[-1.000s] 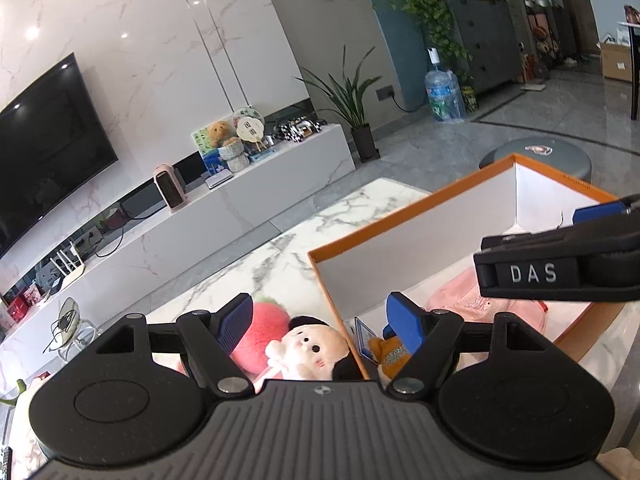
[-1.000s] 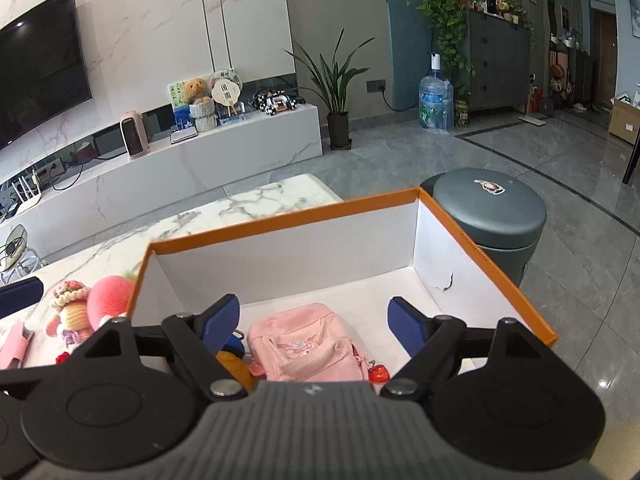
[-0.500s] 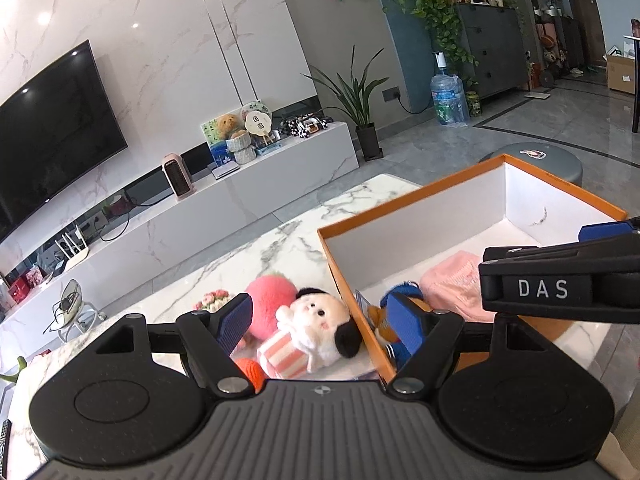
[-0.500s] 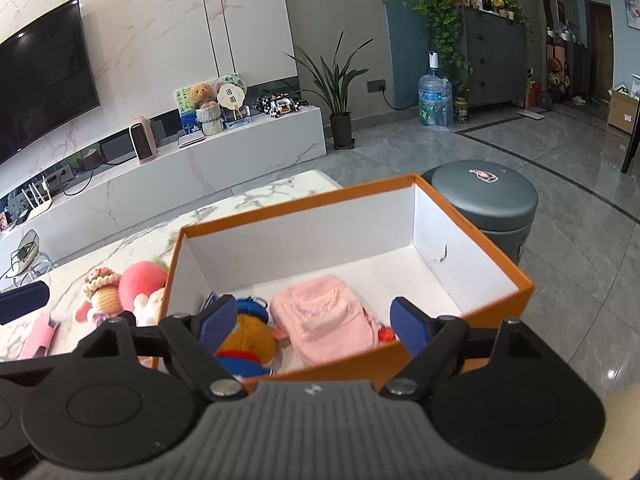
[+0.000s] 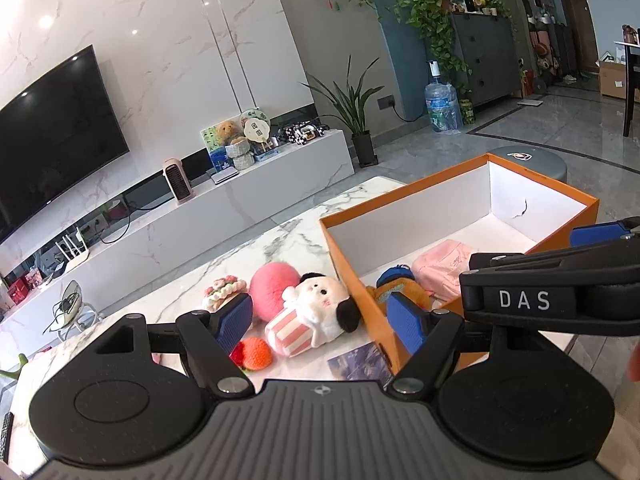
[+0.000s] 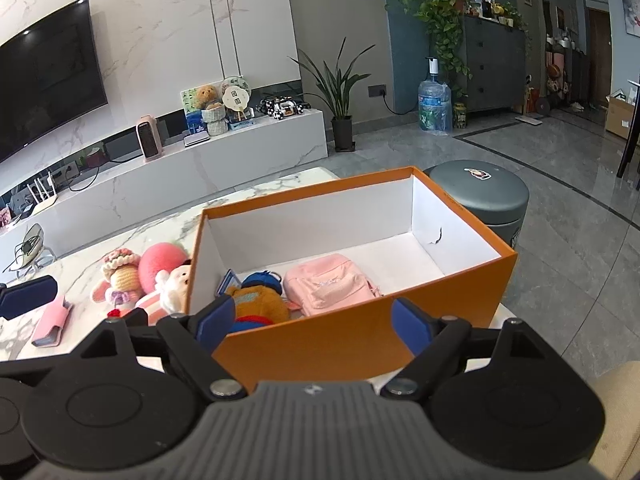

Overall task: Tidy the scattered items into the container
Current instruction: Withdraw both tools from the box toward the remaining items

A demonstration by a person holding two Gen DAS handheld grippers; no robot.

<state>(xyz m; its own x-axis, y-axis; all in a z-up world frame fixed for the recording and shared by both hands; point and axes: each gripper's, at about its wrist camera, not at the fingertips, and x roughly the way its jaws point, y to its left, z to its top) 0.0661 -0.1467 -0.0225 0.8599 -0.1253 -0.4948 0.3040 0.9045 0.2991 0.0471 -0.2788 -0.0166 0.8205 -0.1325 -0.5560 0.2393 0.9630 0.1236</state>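
Note:
An orange box [image 6: 360, 344] with a white inside stands on the marble table [image 5: 280, 240]. It holds a small pink backpack [image 6: 332, 288] and an orange-and-blue plush [image 6: 256, 300]. Left of the box lie a white plush dog with a striped popcorn cup [image 5: 312, 316], a pink ball [image 5: 274, 288], a crocheted doll [image 6: 120, 276], a red strawberry toy [image 5: 254, 354] and a pink case [image 6: 52, 322]. My left gripper [image 5: 320, 320] is open above the plush dog. My right gripper [image 6: 312, 322] is open in front of the box's near wall.
A photo card [image 5: 360, 362] lies by the box's near corner. A grey round stool [image 6: 480, 196] stands behind the box on the floor. A white TV bench [image 6: 180, 172] with ornaments runs along the far wall.
Both grippers have pulled back and up from the box. More of the table and the toys left of the box has come into view. Both stayed open.

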